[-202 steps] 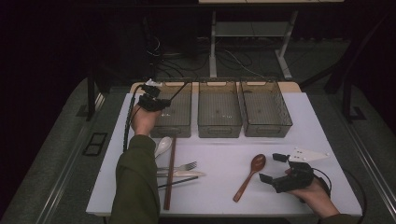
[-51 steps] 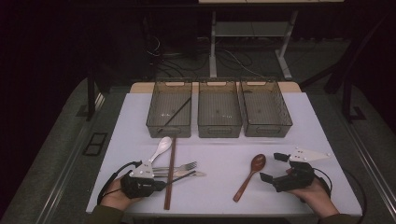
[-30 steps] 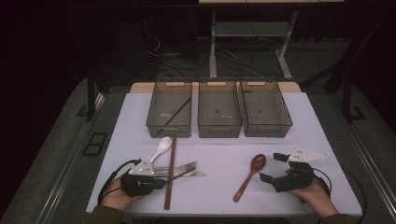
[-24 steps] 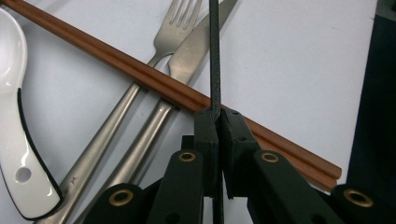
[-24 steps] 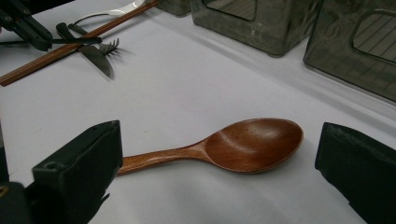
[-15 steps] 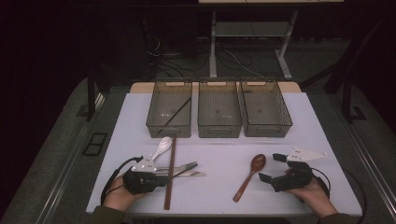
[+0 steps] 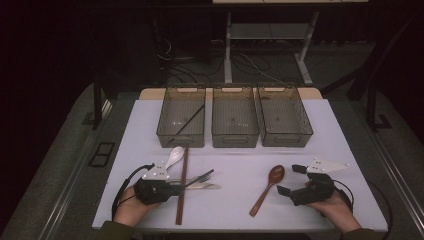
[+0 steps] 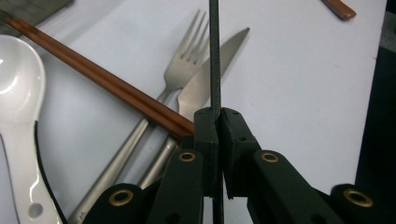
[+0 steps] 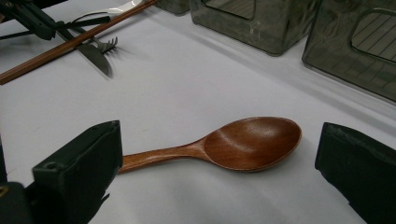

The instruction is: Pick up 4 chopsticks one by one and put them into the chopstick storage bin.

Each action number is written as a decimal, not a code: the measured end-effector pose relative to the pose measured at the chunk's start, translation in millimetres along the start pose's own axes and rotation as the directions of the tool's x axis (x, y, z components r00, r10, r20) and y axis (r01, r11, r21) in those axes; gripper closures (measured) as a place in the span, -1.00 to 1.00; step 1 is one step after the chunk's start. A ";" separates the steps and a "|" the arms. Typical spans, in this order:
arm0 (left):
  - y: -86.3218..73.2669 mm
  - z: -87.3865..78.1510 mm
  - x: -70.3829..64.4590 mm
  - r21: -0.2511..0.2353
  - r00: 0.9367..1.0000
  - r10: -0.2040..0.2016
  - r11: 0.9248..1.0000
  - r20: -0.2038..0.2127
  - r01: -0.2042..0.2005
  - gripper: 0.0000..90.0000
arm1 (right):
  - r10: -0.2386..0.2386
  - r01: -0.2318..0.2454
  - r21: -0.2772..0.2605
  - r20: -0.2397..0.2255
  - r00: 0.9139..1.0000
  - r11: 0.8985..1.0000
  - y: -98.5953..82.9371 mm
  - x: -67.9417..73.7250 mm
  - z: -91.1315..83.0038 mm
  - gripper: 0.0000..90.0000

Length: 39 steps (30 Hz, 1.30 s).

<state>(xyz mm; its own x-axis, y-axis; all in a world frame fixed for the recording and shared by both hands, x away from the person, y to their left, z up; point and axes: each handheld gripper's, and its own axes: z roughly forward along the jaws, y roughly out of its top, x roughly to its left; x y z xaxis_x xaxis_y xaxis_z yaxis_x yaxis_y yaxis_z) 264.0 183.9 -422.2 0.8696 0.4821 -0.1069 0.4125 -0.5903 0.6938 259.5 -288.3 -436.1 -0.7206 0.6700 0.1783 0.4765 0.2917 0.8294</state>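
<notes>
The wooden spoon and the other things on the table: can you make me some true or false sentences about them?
1. The left tongs are shut on a thin black stick. True.
2. The right tongs are squeezing the wooden spoon. False: they are open, and the spoon lies on the table between the jaws.
3. The left bin has another black stick in it. True.
4. The white spoon is in the middle bin. False: it lies on the table beside the brown chopsticks.
</notes>
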 end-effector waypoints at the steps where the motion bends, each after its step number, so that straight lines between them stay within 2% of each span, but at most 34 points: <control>1: 1.0 0.2 0.4 -0.002 1.000 -0.002 1.000 -0.003 0.002 0.89 | -0.001 0.001 -0.001 -0.001 1.000 1.000 0.0 -0.1 -0.1 -0.98; 3: 2.7 1.2 0.9 -0.009 1.000 -0.011 1.000 -0.011 0.011 0.89 | 0.000 0.000 -0.001 -0.001 1.000 1.000 0.0 0.0 -0.3 -0.98; 15: 18.0 1.6 7.1 -0.032 0.998 -0.009 0.999 -0.057 0.007 0.89 | -0.003 0.003 0.001 0.000 1.000 1.000 0.0 0.1 0.7 -0.98; 20: 21.4 1.6 14.6 -0.047 0.996 -0.036 0.998 -0.078 0.032 0.89 | -0.001 0.001 0.000 -0.002 1.000 1.000 0.1 0.1 0.4 -0.98; 26: 26.7 -2.6 23.9 -0.094 0.993 -0.069 0.994 -0.091 0.061 0.89 | -0.004 0.004 0.000 -0.001 1.000 1.000 0.2 0.0 0.9 -0.98; 39: 52.9 -3.5 40.7 -0.171 0.989 -0.089 0.983 -0.118 0.069 0.89 | 0.000 0.000 0.000 -0.004 1.000 1.000 0.2 -0.1 0.2 -0.98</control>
<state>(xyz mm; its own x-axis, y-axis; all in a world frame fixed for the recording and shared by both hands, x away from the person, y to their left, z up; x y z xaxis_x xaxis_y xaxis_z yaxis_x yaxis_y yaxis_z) 320.2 174.5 -387.3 0.7912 0.6058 -0.0840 0.4187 -0.4365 0.7963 259.8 -288.2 -436.0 -0.7229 0.6671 0.1802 0.4762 0.2919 0.8295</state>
